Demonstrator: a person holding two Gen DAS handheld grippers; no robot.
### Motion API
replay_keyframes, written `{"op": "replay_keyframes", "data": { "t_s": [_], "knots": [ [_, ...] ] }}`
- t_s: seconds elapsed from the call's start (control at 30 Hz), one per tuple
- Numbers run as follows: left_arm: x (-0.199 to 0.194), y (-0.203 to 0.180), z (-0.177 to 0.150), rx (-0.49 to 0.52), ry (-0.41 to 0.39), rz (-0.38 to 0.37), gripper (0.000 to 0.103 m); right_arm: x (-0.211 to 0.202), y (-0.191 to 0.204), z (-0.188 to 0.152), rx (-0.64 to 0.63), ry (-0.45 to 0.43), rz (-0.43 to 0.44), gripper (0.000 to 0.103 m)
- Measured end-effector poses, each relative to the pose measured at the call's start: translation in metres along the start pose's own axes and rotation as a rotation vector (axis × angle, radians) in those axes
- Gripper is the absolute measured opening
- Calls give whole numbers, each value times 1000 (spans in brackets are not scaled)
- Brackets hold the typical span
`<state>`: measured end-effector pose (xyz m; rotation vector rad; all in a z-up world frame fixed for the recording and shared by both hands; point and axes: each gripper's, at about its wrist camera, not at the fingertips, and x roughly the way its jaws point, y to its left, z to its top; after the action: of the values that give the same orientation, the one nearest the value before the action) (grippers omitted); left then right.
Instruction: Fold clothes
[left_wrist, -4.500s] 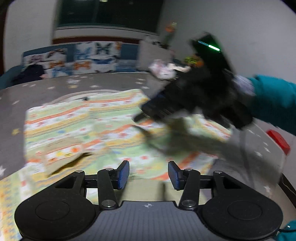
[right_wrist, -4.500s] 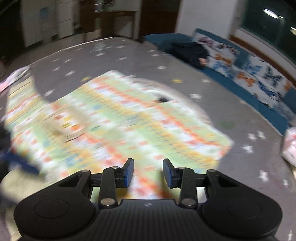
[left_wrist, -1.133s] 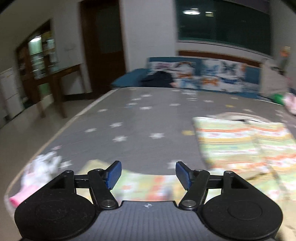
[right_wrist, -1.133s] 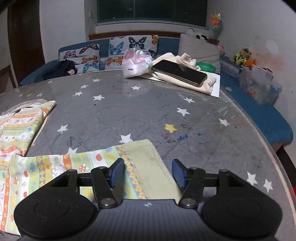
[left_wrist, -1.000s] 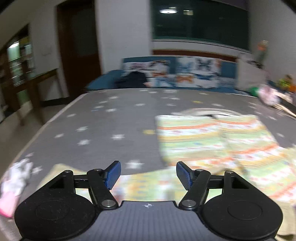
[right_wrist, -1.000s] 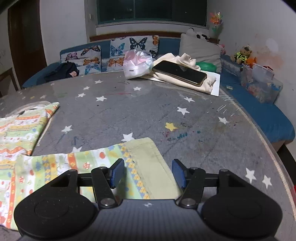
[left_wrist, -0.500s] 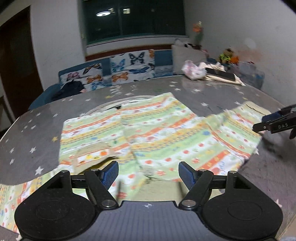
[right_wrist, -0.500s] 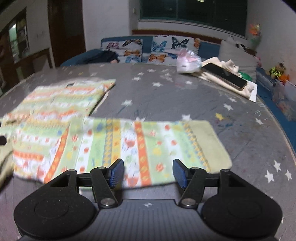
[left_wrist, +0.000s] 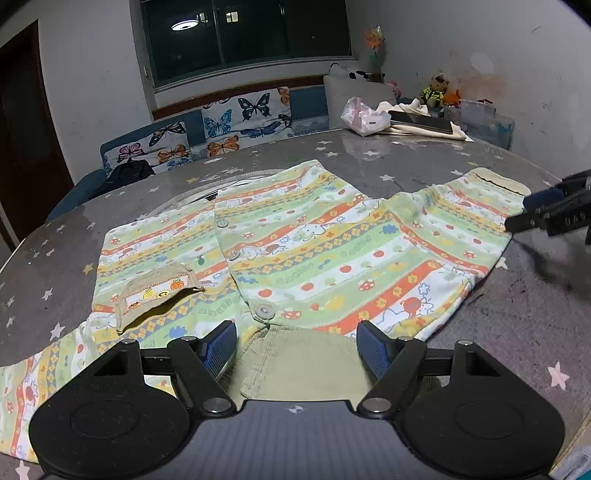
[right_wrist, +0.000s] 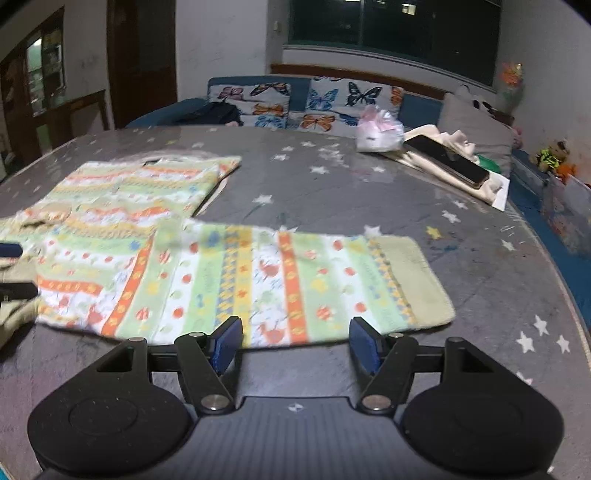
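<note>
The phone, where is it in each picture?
Left wrist view: the phone lies far back on the right, on a cream cloth at the table's far edge.
Right wrist view: the phone lies upper right, on the same cloth.
Shared landmark: the pink-and-white bag just left of it.

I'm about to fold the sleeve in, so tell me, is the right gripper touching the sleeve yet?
Apart. In the right wrist view, bare grey tabletop shows between the open right gripper and the sleeve edge.
</note>
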<state>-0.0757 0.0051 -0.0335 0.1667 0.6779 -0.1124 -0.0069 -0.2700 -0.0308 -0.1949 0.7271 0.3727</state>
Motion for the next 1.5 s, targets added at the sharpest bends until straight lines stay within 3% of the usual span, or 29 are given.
{"op": "replay_keyframes", "data": {
  "t_s": [0.23, 0.43, 0.7, 1.13, 1.5],
  "knots": [
    [0, 4, -5, -25, -13, -9, 78, -8, 3, -5, 20, -27, -44, 70],
    [1, 9, -8, -65, -22, -19, 80, -11, 19, -6, -5, -36, -15, 70],
    [1, 10, -11, -75, -35, -21, 82, -12, 14, -16, 21, -19, -86, 70],
    [1, 9, -10, -82, -26, -6, 85, -30, 8, -20, 39, -44, -86, 71],
    [-3, 5, -10, -64, -7, 32, 85, -13, 24, -19, -10, -39, -32, 69]
  ]
}}
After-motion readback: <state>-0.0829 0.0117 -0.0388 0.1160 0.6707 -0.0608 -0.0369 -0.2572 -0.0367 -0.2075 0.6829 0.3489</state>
